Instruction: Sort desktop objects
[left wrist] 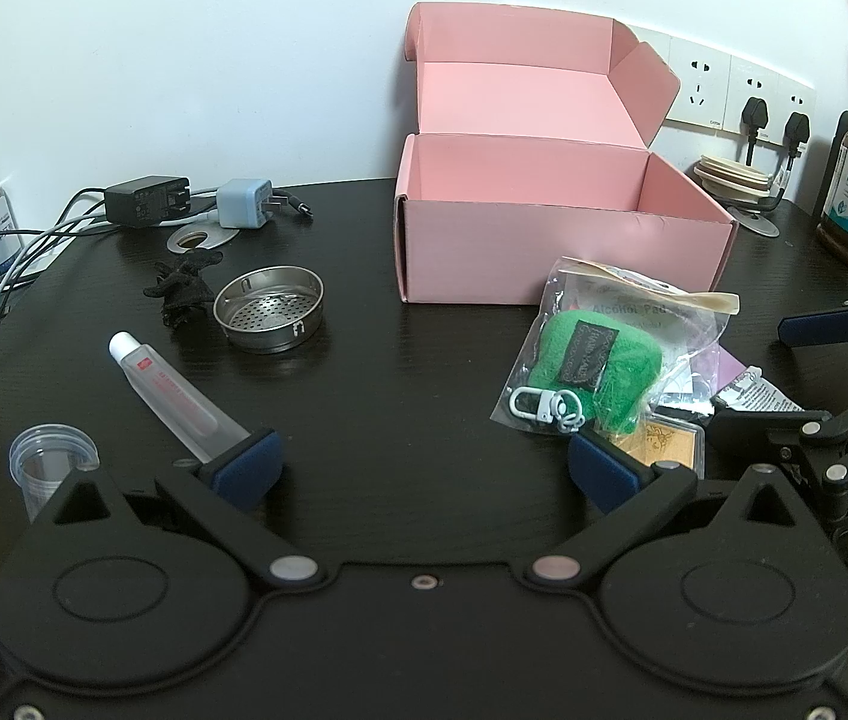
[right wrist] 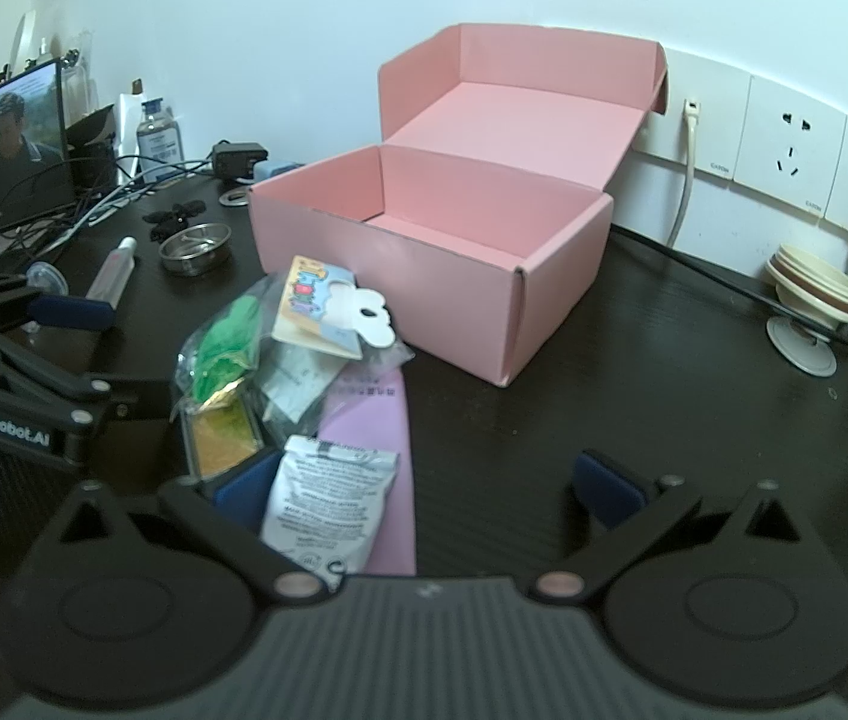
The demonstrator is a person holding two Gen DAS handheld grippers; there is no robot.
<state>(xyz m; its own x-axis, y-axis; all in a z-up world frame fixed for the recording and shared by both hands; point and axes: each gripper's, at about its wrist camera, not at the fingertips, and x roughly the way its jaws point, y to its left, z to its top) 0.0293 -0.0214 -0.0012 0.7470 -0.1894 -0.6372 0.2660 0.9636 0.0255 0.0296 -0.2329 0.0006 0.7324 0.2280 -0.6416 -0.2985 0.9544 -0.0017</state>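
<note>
Desk [left wrist: 424, 420]: I see dark wood, white wall behind.
Pink box [left wrist: 544, 252]: lid up, at the back edge.
Left gripper [left wrist: 424, 468]: my jaws spread, empty.
Right gripper [right wrist: 430, 486]: jaws spread, nothing gripped, beside the packet pile [right wrist: 304, 360].

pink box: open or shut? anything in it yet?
Open: the pink box has its lid folded back against the wall. The visible interior looks empty; the near floor is hidden behind the front wall.

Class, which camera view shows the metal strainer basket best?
The left wrist view: the metal strainer basket is near, sharp, with its perforated bottom visible. In the right wrist view, it is small, distant, and its holes cannot be made out.
</note>
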